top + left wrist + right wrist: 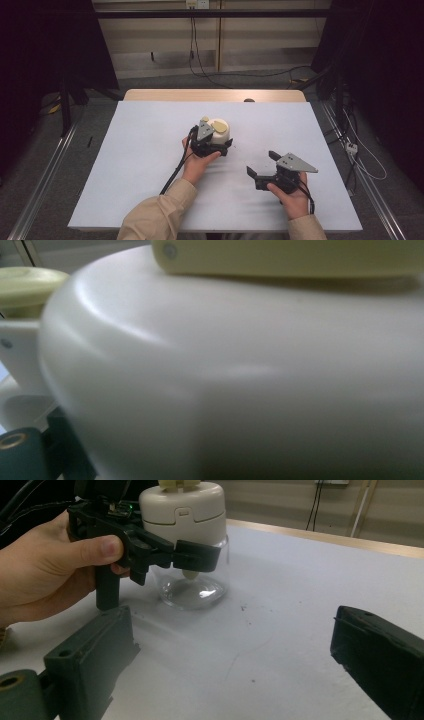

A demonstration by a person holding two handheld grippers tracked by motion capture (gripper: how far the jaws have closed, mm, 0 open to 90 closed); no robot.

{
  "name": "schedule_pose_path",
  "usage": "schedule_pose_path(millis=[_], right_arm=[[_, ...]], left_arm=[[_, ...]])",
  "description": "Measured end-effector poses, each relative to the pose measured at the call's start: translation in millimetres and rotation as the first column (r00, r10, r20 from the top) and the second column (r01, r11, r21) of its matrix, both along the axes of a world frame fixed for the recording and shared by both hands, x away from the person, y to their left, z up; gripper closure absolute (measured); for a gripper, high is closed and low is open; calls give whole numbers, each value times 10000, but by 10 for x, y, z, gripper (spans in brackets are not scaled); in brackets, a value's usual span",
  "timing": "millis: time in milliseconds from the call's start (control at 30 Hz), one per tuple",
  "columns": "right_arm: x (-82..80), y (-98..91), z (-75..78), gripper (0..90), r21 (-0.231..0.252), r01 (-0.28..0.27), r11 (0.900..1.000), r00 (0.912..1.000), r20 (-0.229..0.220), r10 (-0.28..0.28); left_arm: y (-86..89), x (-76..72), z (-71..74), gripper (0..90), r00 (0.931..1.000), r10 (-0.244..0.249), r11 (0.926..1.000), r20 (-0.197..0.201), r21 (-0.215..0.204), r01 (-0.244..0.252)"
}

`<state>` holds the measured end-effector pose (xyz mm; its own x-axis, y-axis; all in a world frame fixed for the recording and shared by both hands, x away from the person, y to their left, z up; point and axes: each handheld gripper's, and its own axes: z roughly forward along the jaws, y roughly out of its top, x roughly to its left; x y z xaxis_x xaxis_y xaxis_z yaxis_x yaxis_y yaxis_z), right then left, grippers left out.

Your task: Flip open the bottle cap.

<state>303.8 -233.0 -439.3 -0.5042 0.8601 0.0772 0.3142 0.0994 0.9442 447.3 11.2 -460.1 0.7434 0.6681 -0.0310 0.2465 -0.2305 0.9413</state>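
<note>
The jaws of the left gripper [214, 141] stand around the clear lower cup of a small hand chopper [218, 131], but whether they already clamp it or merely bracket it cannot be told; the jaws of the right gripper [265, 167] are wide apart with nothing between them, low over the tabletop [140, 165] to the right of the chopper and near it. The chopper stands upright near the middle of the tabletop, its cream lid [182, 510] seated on the transparent bowl [192, 587] and a pale yellow handle [295, 257] on top. The step in hand looks like steadying the base so the top can be worked. To do it well, the left gripper should squeeze evenly on the bowl below the lid seam, keeping the chopper flat on the tabletop without tipping it, while the right gripper comes in from the free side and above. The left gripper's own body and the person's left hand [47, 565] crowd the near side, and that gripper's cable [175, 170] trails across the tabletop toward the person, so the right gripper should keep clear of both
</note>
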Motion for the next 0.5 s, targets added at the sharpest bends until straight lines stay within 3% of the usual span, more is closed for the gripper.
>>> schedule_pose_path(millis=[167,400,500], right_arm=[[71,73,37,46,-146,-19,9999,9999,-167,17],[167,183,90,91,217,-77,9997,9996,-276,83],[211,233,131,174,210,-217,9995,9990,-388,225]], left_arm=[[-1,-2,-1,51,10000,5,10000,12,9,-5],[-2,-1,-1,51,10000,5,10000,21,19,-5],[-2,-3,-1,51,10000,26,10000,16,49,-26]])
